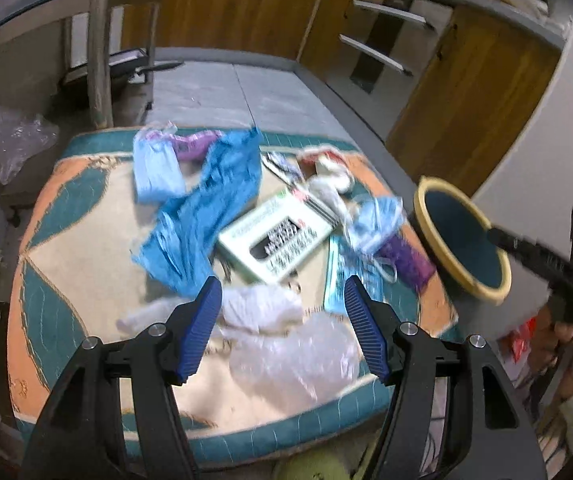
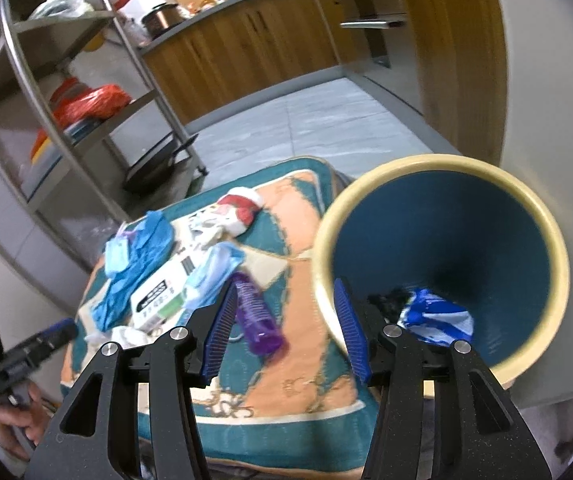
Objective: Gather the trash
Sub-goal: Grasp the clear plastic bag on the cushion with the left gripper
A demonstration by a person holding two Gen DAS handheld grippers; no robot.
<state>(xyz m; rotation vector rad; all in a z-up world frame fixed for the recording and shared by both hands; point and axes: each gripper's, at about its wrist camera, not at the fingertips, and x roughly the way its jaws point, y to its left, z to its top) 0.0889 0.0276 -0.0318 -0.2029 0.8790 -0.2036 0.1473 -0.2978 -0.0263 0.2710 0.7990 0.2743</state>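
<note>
Trash lies on a patterned mat (image 1: pixel 66 208): a blue plastic bag (image 1: pixel 202 216), a white and green box (image 1: pixel 274 236), a face mask (image 1: pixel 156 170), a purple bottle (image 2: pixel 255 316), and white crumpled plastic (image 1: pixel 286 344). My left gripper (image 1: pixel 282 294) is open and empty just above the white plastic. A yellow-rimmed blue bin (image 2: pixel 442 264) stands at the mat's right edge and holds a blue and white wrapper (image 2: pixel 434 316). My right gripper (image 2: pixel 284 316) is open and empty, over the bin's near rim, with the purple bottle between its fingers in the view.
A metal shelf rack (image 2: pixel 74 92) with bags stands at the back left. Wooden cabinets (image 1: pixel 246 8) line the back and right. A grey tiled floor (image 1: pixel 238 96) lies beyond the mat. The right gripper's body (image 1: pixel 566 264) shows by the bin (image 1: pixel 462 240).
</note>
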